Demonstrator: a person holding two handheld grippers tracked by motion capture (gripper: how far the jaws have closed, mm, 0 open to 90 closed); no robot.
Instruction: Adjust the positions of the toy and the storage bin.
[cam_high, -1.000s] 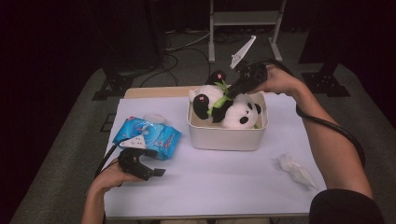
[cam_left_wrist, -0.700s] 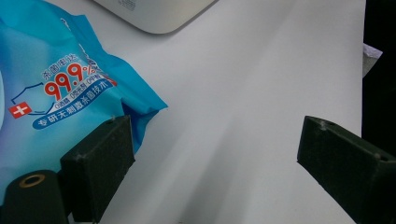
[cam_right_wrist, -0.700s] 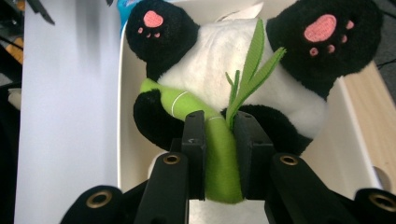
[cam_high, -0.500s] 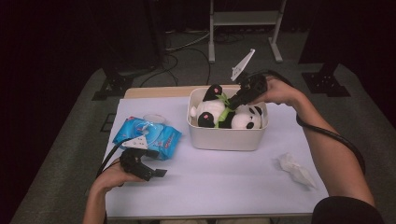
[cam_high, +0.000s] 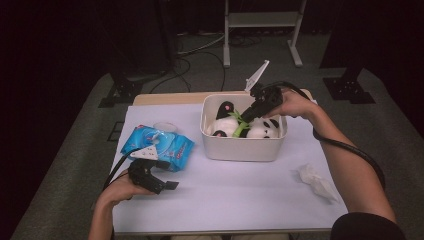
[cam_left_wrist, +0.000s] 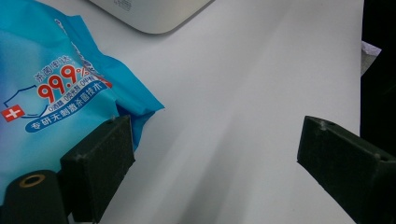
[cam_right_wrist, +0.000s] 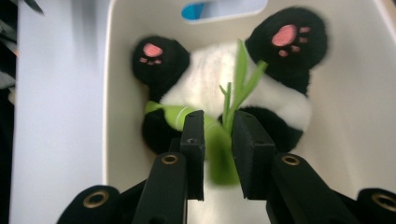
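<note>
High view: your right tool (cam_high: 248, 116) reaches down into the white bin (cam_high: 242, 148) at the back of the desk (cam_high: 240, 192), where the panda (cam_high: 260, 129) lies on its back. In the right gripper view its jaws stand narrowly apart around the toy's green bamboo (cam_right_wrist: 219, 144), pads close on either side; whether they press it you cannot tell. Your left tool (cam_high: 165, 184) rests low at the desk's near left, just beside the blue wipes pack (cam_high: 159, 144), jaws wide with nothing between them. A crumpled tissue (cam_high: 315, 180) lies near your right forearm.
</note>
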